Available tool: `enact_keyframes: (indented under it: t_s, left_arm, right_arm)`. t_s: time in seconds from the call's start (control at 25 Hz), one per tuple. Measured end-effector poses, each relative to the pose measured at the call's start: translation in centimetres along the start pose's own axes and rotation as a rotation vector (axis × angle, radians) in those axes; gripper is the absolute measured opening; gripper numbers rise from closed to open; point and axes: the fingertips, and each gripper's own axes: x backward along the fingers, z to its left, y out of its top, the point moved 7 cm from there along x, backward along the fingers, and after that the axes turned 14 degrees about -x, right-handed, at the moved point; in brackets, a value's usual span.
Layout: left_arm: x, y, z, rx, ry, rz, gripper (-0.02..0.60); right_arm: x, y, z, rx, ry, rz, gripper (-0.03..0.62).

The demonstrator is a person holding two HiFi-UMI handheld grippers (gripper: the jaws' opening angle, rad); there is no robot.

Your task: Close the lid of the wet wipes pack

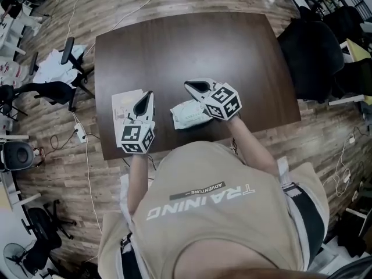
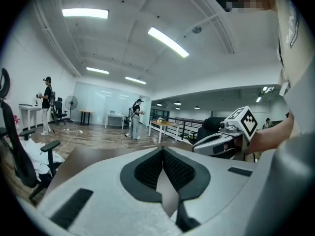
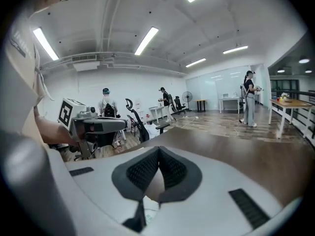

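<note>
Two pressed-together, empty units, left gripper (image 1: 146, 99) and right gripper (image 1: 195, 86); wet wipes pack (image 1: 189, 114) at worktop (image 1: 174, 45) 6 o'clock, lid closure unconfirmable.

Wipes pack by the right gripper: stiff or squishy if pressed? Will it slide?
Probably squishy: the wet wipes pack looks like a crinkled soft pouch, so a press would likely dent it. It lies flat on the smooth table, so a sideways shove may slide it; tipping or rolling seems unlikely.
</note>
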Motion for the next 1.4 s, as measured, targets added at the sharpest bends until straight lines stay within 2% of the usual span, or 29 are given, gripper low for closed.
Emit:
enact_keyframes:
  t_s: [0.36,0.64,0.96,1.4]
  left_arm:
    - [0.1,4.8,2.1,-0.078,0.040,-0.085,0.005]
    - [0.9,6.1,2.5,-0.109,0.074,-0.124,0.005]
    - [1.5,6.8,2.1,-0.112,0.077,-0.139,0.005]
    - [1.7,5.9,2.0,-0.097,0.066,-0.119,0.005]
  right_arm:
    - [2.0,5.2,1.8,0.085,0.008,-0.137,0.014]
    - [3.9,7.4,3.0,0.202,-0.054,-0.224,0.014]
    - [4.9,7.8,3.4,0.172,-0.051,-0.267,0.014]
    - [4.5,6.4,3.0,0.120,-0.035,-0.235,0.014]
